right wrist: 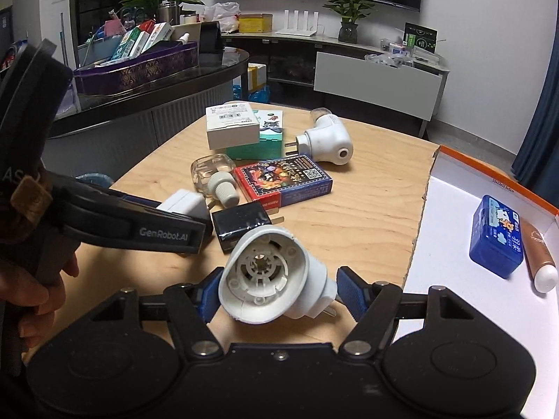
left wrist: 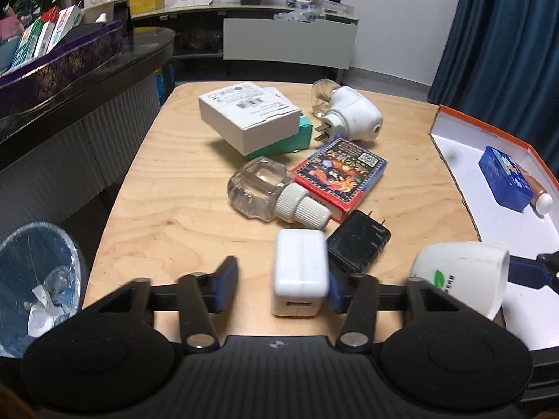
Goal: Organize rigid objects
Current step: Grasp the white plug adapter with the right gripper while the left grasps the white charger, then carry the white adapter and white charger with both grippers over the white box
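My left gripper (left wrist: 281,284) sits low over the wooden table (left wrist: 167,209), straddling a white charger (left wrist: 300,272). Its right pad touches the charger and its left pad (left wrist: 227,279) stands apart, so it is open. A black charger (left wrist: 360,244) lies just behind. My right gripper (right wrist: 279,291) is shut on a white plug-in heater (right wrist: 265,276), held at the edge of the orange-rimmed white box (right wrist: 450,188). That box holds a blue tin (right wrist: 496,237) and a copper tube (right wrist: 539,258).
Mid-table lie a clear bottle with a ribbed cap (left wrist: 258,192), a card pack (left wrist: 340,174), a white carton on a teal one (left wrist: 248,118) and a second plug-in heater (left wrist: 353,113). A lined waste bin (left wrist: 38,272) stands left of the table, beside a dark counter (left wrist: 87,80).
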`<action>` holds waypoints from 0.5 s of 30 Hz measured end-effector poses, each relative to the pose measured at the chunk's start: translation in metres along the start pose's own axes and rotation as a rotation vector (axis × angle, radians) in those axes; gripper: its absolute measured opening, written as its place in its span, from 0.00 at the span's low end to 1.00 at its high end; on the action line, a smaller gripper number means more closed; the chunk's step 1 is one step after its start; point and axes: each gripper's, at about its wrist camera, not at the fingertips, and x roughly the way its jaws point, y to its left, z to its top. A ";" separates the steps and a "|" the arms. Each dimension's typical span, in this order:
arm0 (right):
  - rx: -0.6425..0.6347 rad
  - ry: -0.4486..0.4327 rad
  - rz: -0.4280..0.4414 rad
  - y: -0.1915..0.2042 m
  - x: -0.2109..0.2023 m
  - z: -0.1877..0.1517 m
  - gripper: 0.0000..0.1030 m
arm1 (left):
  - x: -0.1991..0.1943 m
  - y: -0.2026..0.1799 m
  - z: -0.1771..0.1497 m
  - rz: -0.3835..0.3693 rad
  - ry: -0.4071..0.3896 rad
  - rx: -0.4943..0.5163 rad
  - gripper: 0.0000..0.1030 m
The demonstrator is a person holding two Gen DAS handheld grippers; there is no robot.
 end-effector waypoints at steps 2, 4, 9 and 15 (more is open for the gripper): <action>0.000 0.001 0.008 0.002 0.000 0.000 0.80 | -0.001 -0.003 -0.002 0.007 -0.010 0.015 0.28; -0.003 -0.006 0.009 0.003 -0.003 0.001 0.80 | -0.004 -0.001 -0.003 -0.002 -0.013 0.005 0.28; 0.014 -0.031 0.010 0.002 -0.010 0.006 0.80 | -0.020 0.000 -0.002 0.002 -0.042 -0.018 0.28; 0.034 -0.066 0.005 -0.002 -0.028 0.012 0.80 | -0.043 -0.004 0.005 0.007 -0.083 -0.040 0.28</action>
